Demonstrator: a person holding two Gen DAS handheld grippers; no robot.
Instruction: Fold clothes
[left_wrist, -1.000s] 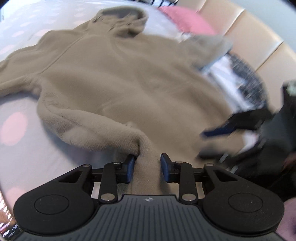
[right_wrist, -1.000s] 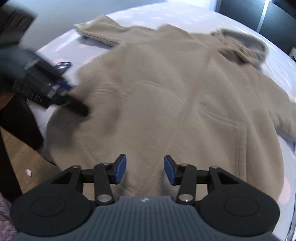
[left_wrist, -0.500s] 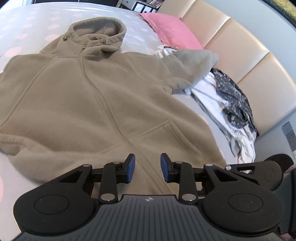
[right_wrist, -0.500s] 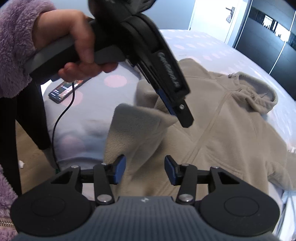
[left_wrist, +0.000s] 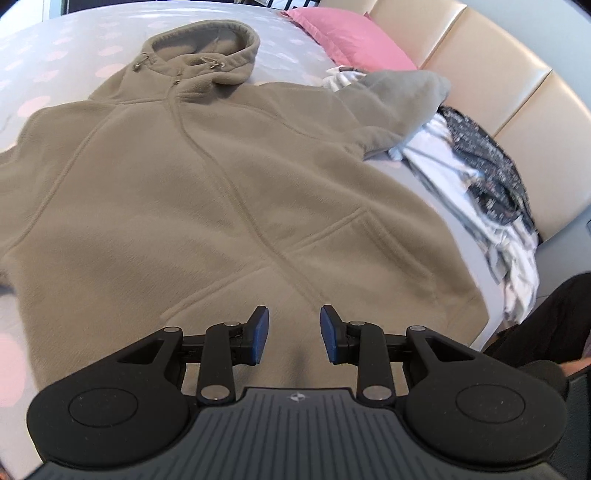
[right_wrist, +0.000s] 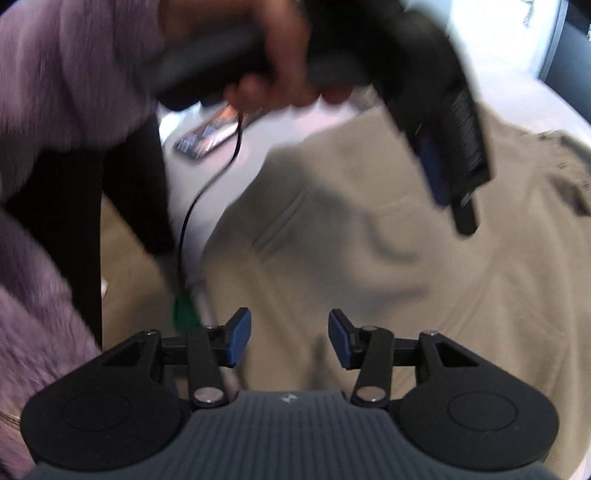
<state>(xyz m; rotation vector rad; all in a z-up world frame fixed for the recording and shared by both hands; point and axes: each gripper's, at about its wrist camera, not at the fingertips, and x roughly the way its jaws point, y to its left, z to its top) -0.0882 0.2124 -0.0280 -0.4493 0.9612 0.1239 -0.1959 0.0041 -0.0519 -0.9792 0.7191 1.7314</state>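
A beige fleece hoodie (left_wrist: 229, 192) lies spread front-up on the bed, hood (left_wrist: 203, 48) at the far end. In the left wrist view my left gripper (left_wrist: 294, 332) hovers over the hem, open, with only flat fleece showing in the gap. The blurred right wrist view shows this left gripper (right_wrist: 460, 206) in a person's hand (right_wrist: 280, 74), its tips hanging just above the hoodie (right_wrist: 406, 295). A turned-over corner of the hoodie (right_wrist: 303, 173) lies below it. My right gripper (right_wrist: 290, 339) stands open over the hoodie's near edge, nothing between its pads.
A pink pillow (left_wrist: 351, 37), a grey garment (left_wrist: 406, 92) and a heap of white and dark patterned clothes (left_wrist: 480, 177) lie along the padded headboard (left_wrist: 524, 92). A phone (right_wrist: 207, 140) on a black cable (right_wrist: 188, 221) lies near the bed's edge. A purple fuzzy sleeve (right_wrist: 74, 74) fills the left.
The left gripper let go of the bunched hem and came across in front of the right camera, lifting a corner of the hoodie. That corner now lies lower, apart from its tips. The right gripper rolled.
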